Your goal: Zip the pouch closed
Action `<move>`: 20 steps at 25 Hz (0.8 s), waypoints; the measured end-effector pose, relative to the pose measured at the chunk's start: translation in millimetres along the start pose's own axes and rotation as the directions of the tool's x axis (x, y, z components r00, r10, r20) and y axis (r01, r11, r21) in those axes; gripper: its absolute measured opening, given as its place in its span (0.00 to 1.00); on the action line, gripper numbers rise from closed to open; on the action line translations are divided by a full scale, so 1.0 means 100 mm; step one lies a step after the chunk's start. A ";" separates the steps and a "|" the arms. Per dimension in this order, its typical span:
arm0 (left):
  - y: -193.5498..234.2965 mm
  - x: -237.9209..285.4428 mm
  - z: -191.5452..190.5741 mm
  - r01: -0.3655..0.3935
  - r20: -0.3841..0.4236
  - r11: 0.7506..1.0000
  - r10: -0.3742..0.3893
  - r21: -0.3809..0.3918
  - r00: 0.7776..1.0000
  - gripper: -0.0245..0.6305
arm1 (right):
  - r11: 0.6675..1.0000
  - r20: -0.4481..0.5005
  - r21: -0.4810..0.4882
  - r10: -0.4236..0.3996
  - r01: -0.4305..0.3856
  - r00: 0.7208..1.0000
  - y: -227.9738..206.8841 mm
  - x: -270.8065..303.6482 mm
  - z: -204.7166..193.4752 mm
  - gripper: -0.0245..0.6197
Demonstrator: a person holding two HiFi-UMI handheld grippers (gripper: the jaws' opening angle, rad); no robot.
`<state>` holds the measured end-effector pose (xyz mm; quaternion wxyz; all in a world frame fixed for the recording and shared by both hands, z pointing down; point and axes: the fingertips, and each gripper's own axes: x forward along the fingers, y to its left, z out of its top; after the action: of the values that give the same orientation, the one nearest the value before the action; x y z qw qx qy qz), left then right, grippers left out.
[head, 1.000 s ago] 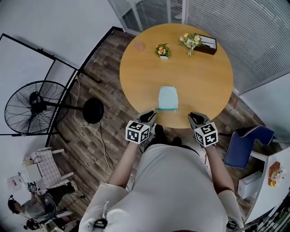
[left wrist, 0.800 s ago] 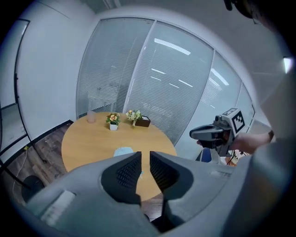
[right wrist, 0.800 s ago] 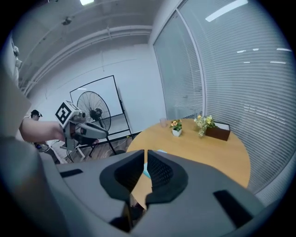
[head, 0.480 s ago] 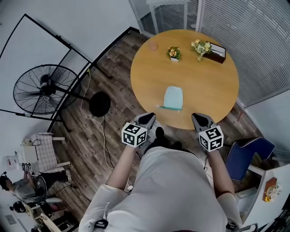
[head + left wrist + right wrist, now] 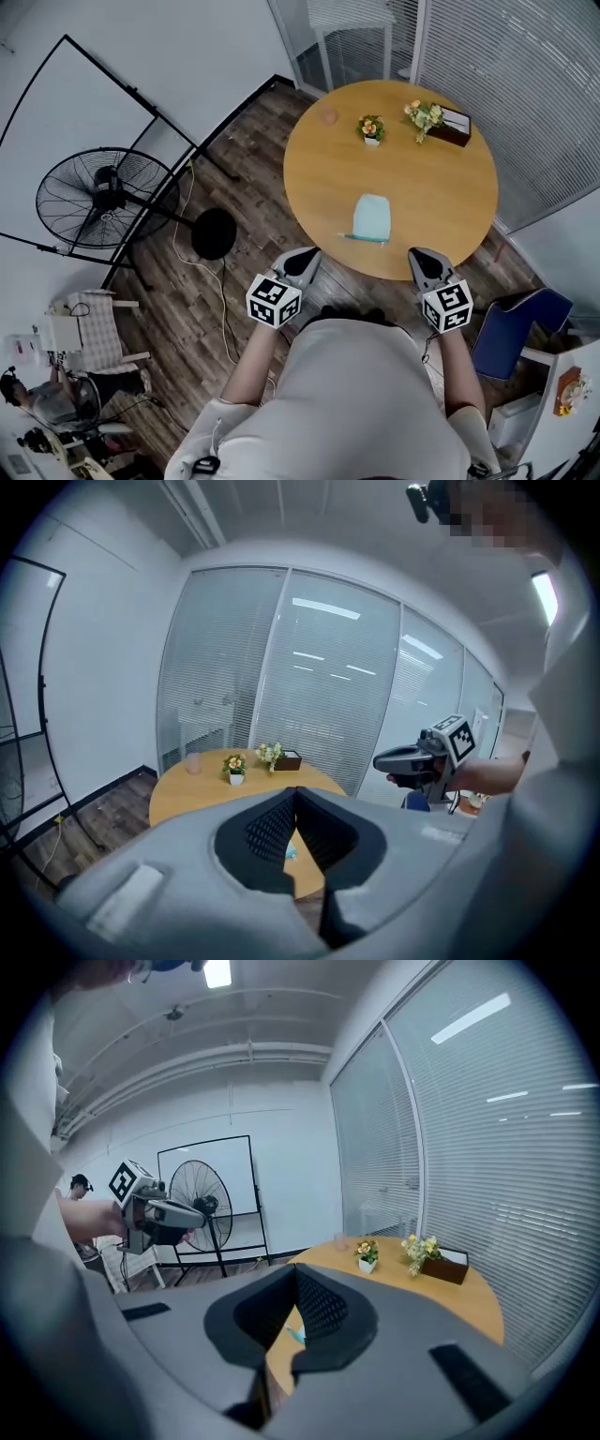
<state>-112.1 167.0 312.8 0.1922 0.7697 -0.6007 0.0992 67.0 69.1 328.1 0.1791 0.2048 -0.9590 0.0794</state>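
A light blue pouch (image 5: pixel 371 217) lies flat on the round wooden table (image 5: pixel 441 202), near its front edge, with its teal zipper side towards me. My left gripper (image 5: pixel 308 254) is shut and empty, held off the table's front edge, left of the pouch. My right gripper (image 5: pixel 419 254) is also shut and empty, just outside the rim to the pouch's right. Neither touches the pouch. In the left gripper view the jaws (image 5: pixel 296 793) meet, with a sliver of the pouch (image 5: pixel 289 853) below them. The right gripper view shows the same: closed jaws (image 5: pixel 296 1273) over a sliver of the pouch (image 5: pixel 296 1334).
At the table's far side stand a small flower pot (image 5: pixel 372 128), a flower bunch with a brown box (image 5: pixel 457 126) and a pink cup (image 5: pixel 328 117). A standing fan (image 5: pixel 103 197) is on the floor at the left, a blue chair (image 5: pixel 511 323) at the right.
The view has pulled back: table and pouch now sit farther from me. Both grippers, earlier at the table's edge beside the pouch, now hang clear of the rim, still shut.
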 end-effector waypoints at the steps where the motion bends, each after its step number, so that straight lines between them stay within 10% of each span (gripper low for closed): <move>1: 0.03 -0.05 0.02 0.005 0.003 1.000 -0.005 0.001 1.000 0.07 | 1.000 0.011 -0.002 -0.011 0.011 1.000 0.04 -0.01 0.05 0.04; 20: 0.19 -0.17 0.14 0.120 0.020 0.992 -0.121 0.027 0.992 0.07 | 0.990 0.065 0.002 -0.142 0.142 0.988 0.30 -0.10 0.36 0.04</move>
<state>-135.9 172.8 297.0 0.1815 0.8079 -0.5538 0.0870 51.3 92.0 288.6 0.1533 0.2746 -0.9475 0.0583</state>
